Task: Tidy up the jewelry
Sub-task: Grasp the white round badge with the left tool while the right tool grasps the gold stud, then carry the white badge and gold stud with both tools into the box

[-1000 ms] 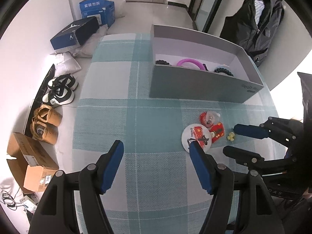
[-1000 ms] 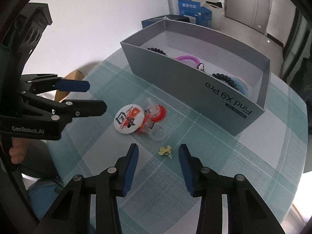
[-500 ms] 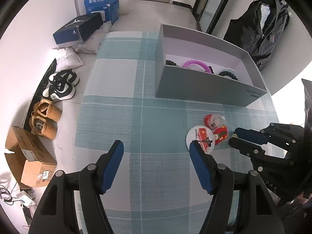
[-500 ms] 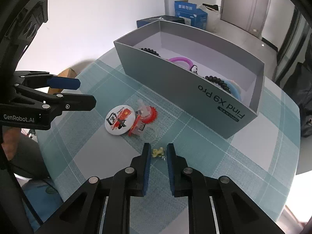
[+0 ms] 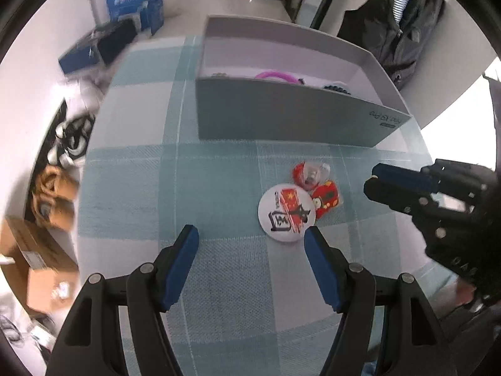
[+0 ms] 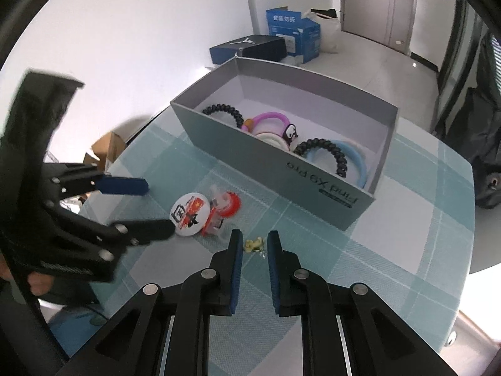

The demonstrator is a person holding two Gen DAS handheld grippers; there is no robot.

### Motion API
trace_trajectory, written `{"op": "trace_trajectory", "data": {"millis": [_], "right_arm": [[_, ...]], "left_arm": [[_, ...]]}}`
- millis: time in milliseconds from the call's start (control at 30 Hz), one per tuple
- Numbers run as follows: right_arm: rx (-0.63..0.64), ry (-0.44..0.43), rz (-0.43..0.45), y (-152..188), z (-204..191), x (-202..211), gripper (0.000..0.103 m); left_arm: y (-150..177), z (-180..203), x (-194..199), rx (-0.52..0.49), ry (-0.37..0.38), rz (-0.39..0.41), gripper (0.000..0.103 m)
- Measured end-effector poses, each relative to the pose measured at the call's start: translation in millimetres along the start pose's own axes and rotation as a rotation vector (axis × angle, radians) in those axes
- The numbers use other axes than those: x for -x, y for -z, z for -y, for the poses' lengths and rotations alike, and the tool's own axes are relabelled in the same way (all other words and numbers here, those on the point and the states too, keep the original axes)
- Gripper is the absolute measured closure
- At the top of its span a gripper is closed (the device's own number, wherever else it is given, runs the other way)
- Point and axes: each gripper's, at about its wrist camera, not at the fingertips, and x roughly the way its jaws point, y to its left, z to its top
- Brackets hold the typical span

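A grey box [image 5: 281,119] [image 6: 275,169] holds black bead bracelets [image 6: 224,111], a purple ring [image 6: 271,119] and a blue ring [image 6: 353,156]. On the checked cloth before it lie a white round badge [image 5: 286,213] [image 6: 188,214], a red charm [image 5: 325,199] and a clear red-backed packet [image 5: 310,172] [image 6: 227,205]. My right gripper [image 6: 253,244] is shut on a small yellow earring [image 6: 253,245], lifted off the cloth; it shows in the left wrist view [image 5: 374,180]. My left gripper [image 5: 252,239] is open and empty, just short of the badge.
The round table [image 5: 131,169] has its edge at the left and right. On the floor lie shoe boxes [image 5: 100,47], blue cartons [image 6: 292,31], shoes [image 5: 72,138] and cardboard boxes [image 5: 37,257]. A black jacket [image 5: 397,25] hangs behind the grey box.
My right gripper closed on the yellow earring and rose with it, now looking down into the box. My left gripper moved forward toward the badge, still open.
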Motion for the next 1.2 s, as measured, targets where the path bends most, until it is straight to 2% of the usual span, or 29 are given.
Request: {"op": "trace_trajectory", "data": {"millis": [167, 300, 433, 733, 767, 800, 867, 1067, 1200], "right_arm": [[-0.016, -0.013, -0.001, 12, 7, 9, 0.088], [-0.021, -0.018, 0.007, 2, 9, 11, 0.088], [-0.022, -0.020, 0.017, 1, 9, 15, 0.088], [-0.046, -0.026, 0.038, 3, 17, 26, 0.088], [-0.047, -0.028, 0.041, 3, 17, 28, 0.088], [-0.048, -0.028, 0.042, 3, 18, 29, 0.088], [-0.052, -0.030, 0.046, 4, 19, 31, 0.088], [-0.047, -0.025, 0.049, 1, 18, 34, 0.088], [-0.057, -0.034, 0.076, -3, 19, 41, 0.088]], "left_arm": [[-2, 10, -2, -0.053, -0.027, -0.022, 0.037], [-7, 20, -6, -0.102, -0.041, -0.038, 0.037], [-6, 35, -12, -0.197, -0.116, -0.052, 0.037], [-8, 28, -10, -0.199, -0.098, -0.014, 0.038], [-7, 27, -9, -0.206, -0.092, -0.012, 0.044], [-8, 29, -9, -0.214, -0.088, -0.009, 0.055], [-8, 35, -8, -0.237, -0.077, -0.010, 0.065], [-3, 39, -6, -0.271, -0.076, -0.022, 0.065], [-7, 34, -1, -0.240, -0.069, -0.011, 0.065]]}}
